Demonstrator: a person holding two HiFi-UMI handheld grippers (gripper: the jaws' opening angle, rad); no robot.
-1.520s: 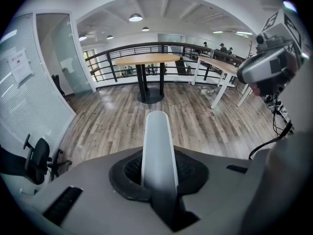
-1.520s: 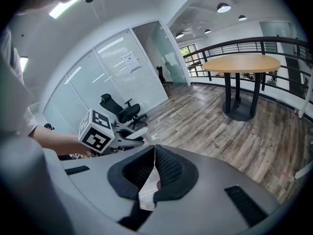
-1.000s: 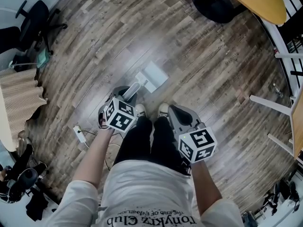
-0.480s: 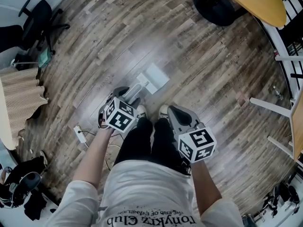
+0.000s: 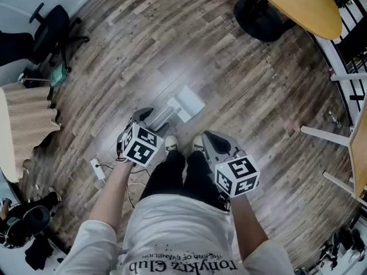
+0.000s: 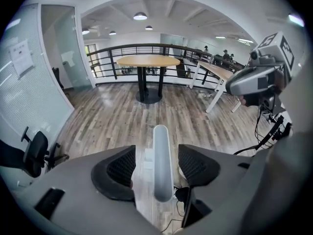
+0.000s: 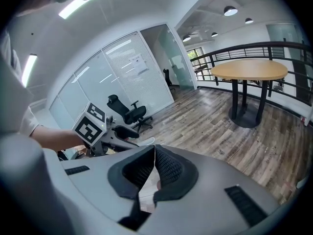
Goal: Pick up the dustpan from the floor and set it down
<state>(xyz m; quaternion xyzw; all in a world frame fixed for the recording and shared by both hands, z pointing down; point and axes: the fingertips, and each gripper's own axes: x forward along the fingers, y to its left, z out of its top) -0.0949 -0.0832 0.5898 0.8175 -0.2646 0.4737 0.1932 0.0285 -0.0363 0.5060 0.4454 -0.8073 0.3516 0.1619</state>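
Two fingers (image 6: 120, 168) of the left gripper (image 6: 155, 166) stand wide apart, having just been opening, with the handle (image 6: 162, 160) of the dustpan (image 5: 187, 102) between them, untouched. The dustpan rests on the floor (image 5: 241, 67) just ahead of the shoes (image 5: 171, 144). A clean release means drawing straight off the handle without nudging it. The left gripper points steeply down. The right gripper (image 7: 152, 169), fingers closed on nothing, tilts down more gently.

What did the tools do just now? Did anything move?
The left tool has just opened its jaws and let go of the handle of the dustpan. The handle now stands loose between them, and the tool drew back a little. The dustpan stayed on the floor; the right tool stayed shut and still.
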